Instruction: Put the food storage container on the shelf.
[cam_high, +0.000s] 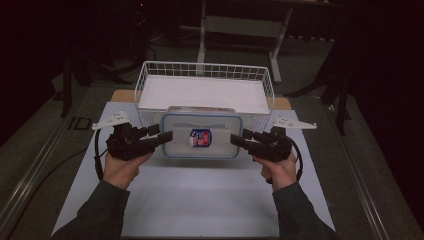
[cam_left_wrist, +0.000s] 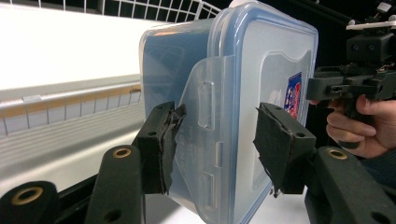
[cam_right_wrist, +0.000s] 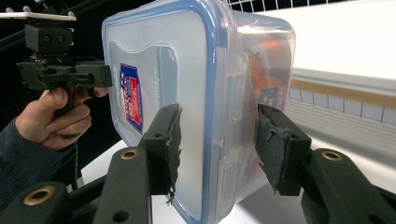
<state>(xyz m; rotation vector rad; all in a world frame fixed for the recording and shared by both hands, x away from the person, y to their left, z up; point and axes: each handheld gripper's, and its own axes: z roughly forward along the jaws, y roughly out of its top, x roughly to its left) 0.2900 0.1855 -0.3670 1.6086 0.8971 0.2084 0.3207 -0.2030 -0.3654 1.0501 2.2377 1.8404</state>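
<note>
A clear plastic food container (cam_high: 202, 135) with a blue-rimmed snap-lock lid sits on the white sheet covering the tabletop (cam_high: 190, 200), just in front of a white wire basket (cam_high: 205, 75). It is closed, and a red and blue label (cam_high: 199, 137) shows on the lid. Something orange is visible inside through the wall in the right gripper view, too blurred to name.

The left tool (cam_high: 161, 137) comes in at the container's left end and the right tool (cam_high: 240, 139) at its right end. In the left gripper view the jaws straddle the side latch flap (cam_left_wrist: 205, 121), one pad near the body wall and the other out toward the lid face. A gap shows on the lid side, so this tool looks parted and not yet clamped. The right gripper view shows the same arrangement at the opposite end: jaws spread either side of the lid rim, with visible space between the pads and the plastic. Neither tool appears to hold anything.

The risk, as I judge it, lies in the smooth, rounded plastic. If one tool bites before the other, the container could skid sideways or twist toward the basket. A clamp landing on a latch flap could pop it open. The frayed pad facings may also slip on the slick wall during a lift.
</note>
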